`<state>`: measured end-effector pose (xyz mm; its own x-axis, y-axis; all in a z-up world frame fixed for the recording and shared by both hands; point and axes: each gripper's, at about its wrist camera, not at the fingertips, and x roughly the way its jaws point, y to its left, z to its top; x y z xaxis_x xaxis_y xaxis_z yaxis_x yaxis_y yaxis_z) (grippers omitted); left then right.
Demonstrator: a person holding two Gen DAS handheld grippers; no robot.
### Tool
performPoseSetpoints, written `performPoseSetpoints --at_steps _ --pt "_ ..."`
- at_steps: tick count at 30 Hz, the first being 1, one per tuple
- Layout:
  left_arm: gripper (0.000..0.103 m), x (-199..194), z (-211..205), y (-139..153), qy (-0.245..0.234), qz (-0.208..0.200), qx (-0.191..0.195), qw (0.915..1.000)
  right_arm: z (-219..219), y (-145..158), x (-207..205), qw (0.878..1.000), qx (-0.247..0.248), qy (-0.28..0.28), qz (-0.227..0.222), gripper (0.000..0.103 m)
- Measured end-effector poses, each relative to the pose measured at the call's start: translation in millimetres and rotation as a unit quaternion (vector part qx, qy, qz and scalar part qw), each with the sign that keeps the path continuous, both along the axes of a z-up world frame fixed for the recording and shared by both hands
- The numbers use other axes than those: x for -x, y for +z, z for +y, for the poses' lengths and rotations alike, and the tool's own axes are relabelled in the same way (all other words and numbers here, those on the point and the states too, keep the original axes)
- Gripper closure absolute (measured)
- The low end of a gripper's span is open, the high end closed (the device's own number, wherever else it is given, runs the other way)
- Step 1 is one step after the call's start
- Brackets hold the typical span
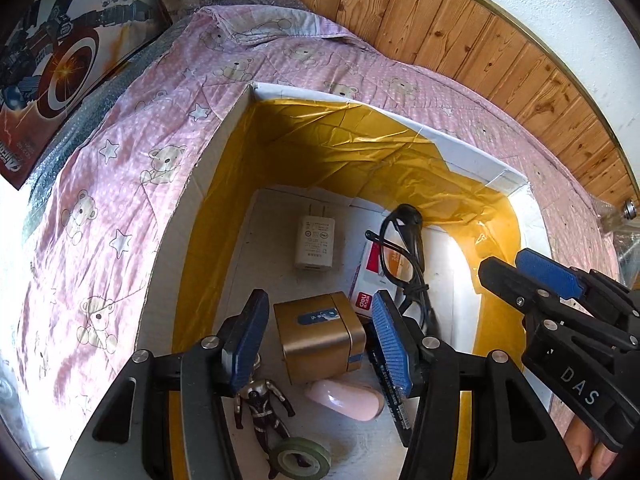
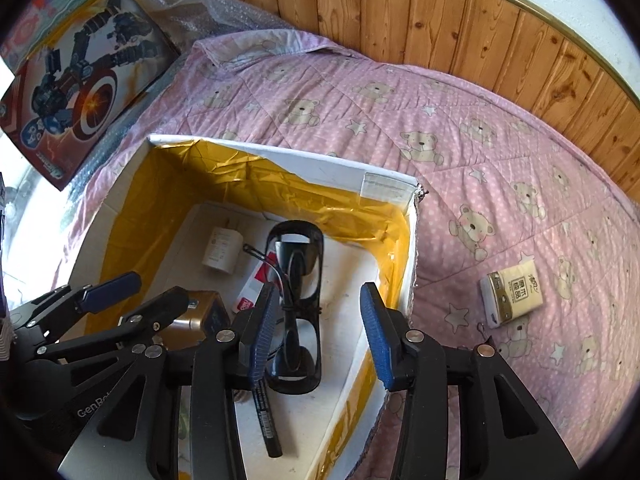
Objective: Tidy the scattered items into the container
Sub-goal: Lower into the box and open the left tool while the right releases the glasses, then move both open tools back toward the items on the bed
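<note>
A white box with gold foil lining [image 1: 240,132] [image 2: 304,168] sits on the pink bear quilt. Inside lie a gold cube box [image 1: 320,336] [image 2: 196,316], a white charger [image 1: 315,246] [image 2: 222,249], black glasses [image 1: 400,256] [image 2: 296,304], a black marker [image 1: 394,396] [image 2: 268,420], a pink case [image 1: 344,398], a dark figurine [image 1: 262,404] and a green tape roll [image 1: 300,456]. My left gripper [image 1: 318,340] is open above the box, its fingers either side of the gold cube and apart from it. My right gripper [image 2: 320,338] is open over the glasses. A tissue pack [image 2: 512,294] lies on the quilt outside the box.
A toy box with a shield picture [image 1: 60,60] [image 2: 80,80] leans at the far left beside bubble wrap [image 2: 208,8]. A wood-panelled wall [image 2: 440,12] runs behind the bed. A red-and-white card [image 1: 370,276] lies under the glasses.
</note>
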<state>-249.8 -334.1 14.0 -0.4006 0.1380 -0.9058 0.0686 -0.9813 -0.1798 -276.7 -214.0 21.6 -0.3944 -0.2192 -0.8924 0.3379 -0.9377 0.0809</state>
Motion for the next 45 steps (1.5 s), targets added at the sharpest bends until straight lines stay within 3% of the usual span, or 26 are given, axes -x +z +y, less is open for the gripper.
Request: performPoseSetpoints --at_steps 25,39,45 --pt "0.045 -44 9 42 -0.011 0.030 0.017 0.9993 21 37 -62 0.997 0.080 0.016 -0.003 0.057" --pt "0.045 -89 26 56 -0.021 0.049 0.017 0.9984 61 33 -110 0.982 0.184 0.033 -0.016 0.057" --pt "0.045 -112 43 66 -0.039 0.075 0.018 0.9963 102 28 -129 0.971 0.238 0.002 -0.014 0.057"
